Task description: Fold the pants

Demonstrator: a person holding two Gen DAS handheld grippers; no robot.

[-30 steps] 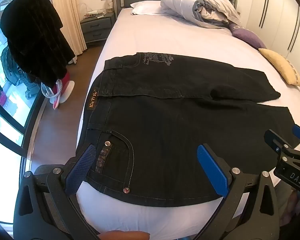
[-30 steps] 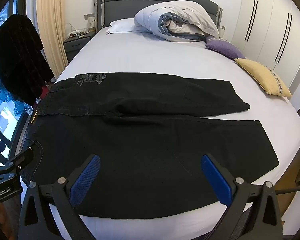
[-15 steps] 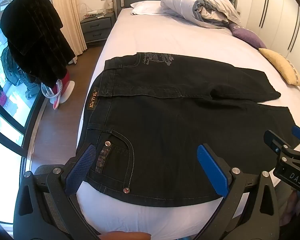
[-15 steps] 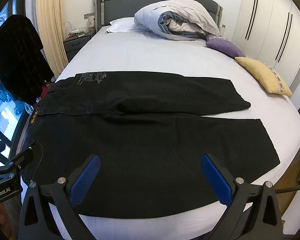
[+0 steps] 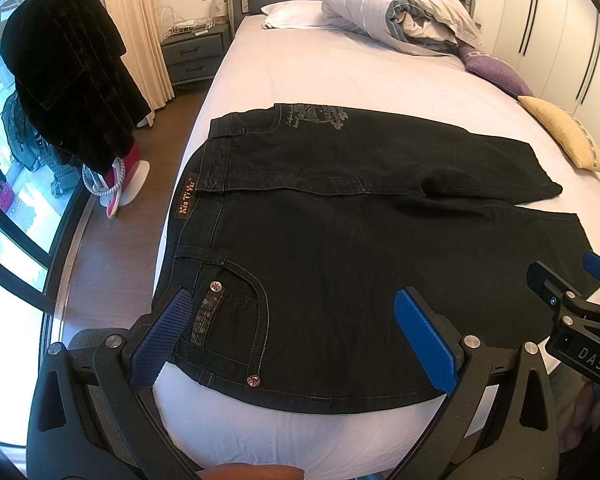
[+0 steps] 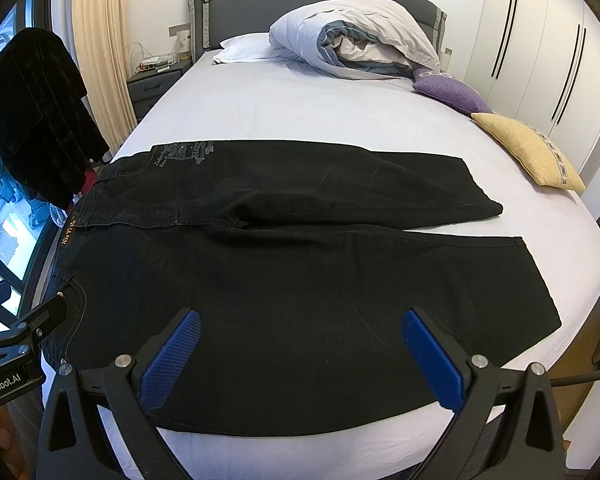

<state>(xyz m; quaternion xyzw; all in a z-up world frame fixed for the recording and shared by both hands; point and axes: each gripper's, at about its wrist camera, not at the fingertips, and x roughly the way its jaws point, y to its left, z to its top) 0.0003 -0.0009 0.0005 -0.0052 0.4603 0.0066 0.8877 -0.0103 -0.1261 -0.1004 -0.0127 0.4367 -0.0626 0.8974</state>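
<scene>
Black pants (image 5: 340, 216) lie spread flat across the white bed (image 5: 320, 76), waistband at the left, both legs running right; they also show in the right wrist view (image 6: 300, 264). My left gripper (image 5: 296, 332) is open and empty, hovering over the near pocket corner by the waistband. My right gripper (image 6: 300, 344) is open and empty, hovering over the near leg close to the bed's front edge. The right gripper's fingers (image 5: 556, 292) show at the right of the left wrist view. The left gripper's fingers (image 6: 40, 320) show at the left of the right wrist view.
A bundled duvet (image 6: 360, 36) and white pillow (image 6: 244, 48) lie at the headboard. A purple cushion (image 6: 448, 92) and yellow cushion (image 6: 528, 148) sit at the right edge. A nightstand (image 5: 192, 52) and a rack with a dark coat (image 5: 68, 92) stand left. Wardrobe doors (image 6: 548, 48) are right.
</scene>
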